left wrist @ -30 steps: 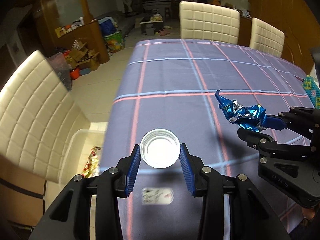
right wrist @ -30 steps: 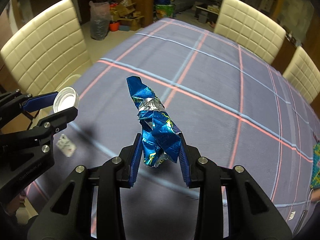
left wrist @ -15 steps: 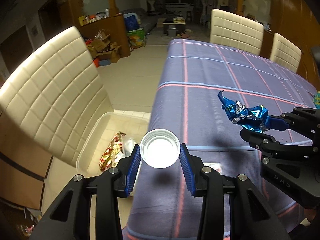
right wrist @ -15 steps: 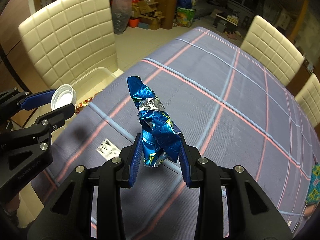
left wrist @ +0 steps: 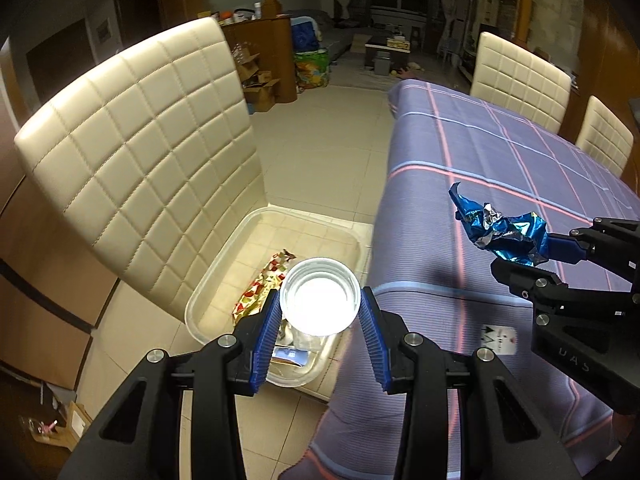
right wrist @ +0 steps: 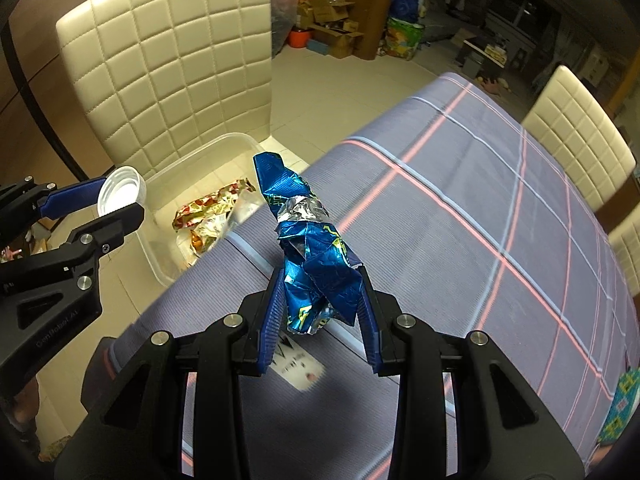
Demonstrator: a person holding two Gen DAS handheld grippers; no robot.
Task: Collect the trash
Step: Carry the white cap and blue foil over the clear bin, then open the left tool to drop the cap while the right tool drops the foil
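Below the left gripper (left wrist: 320,312), a clear plastic bin (left wrist: 224,284) is seen standing on the tiled floor (left wrist: 320,152), between the cream quilted chair (left wrist: 140,152) and the hanging edge of the table. Inside the bin, a crumpled red-and-gold wrapper (left wrist: 260,288) is seen lying on the bottom near the middle, and a flat packet with a blue stripe (left wrist: 290,354) is seen at the near end; other contents are hidden by the gripper. The bin is not full, and much of its floor is visible through the clear wall.

A white bottle cap (left wrist: 320,300) is clenched between the left gripper's blue pads (left wrist: 266,332), open side toward the camera. It is held in the air above the near end of the bin, not touching it.

A crumpled blue foil wrapper (right wrist: 312,256) is grasped by the right gripper (right wrist: 320,300), with both pads pressed against its lower part and its upper end sticking out past the fingertips. It is held over the corner of the table, which is covered by a purple checked tablecloth (right wrist: 480,220), beside the bin and not over it.

A small white printed tag (right wrist: 300,364) is seen lying flat on the cloth under the right gripper. Two further cream chairs (left wrist: 520,80) are seen along the far side of the table.
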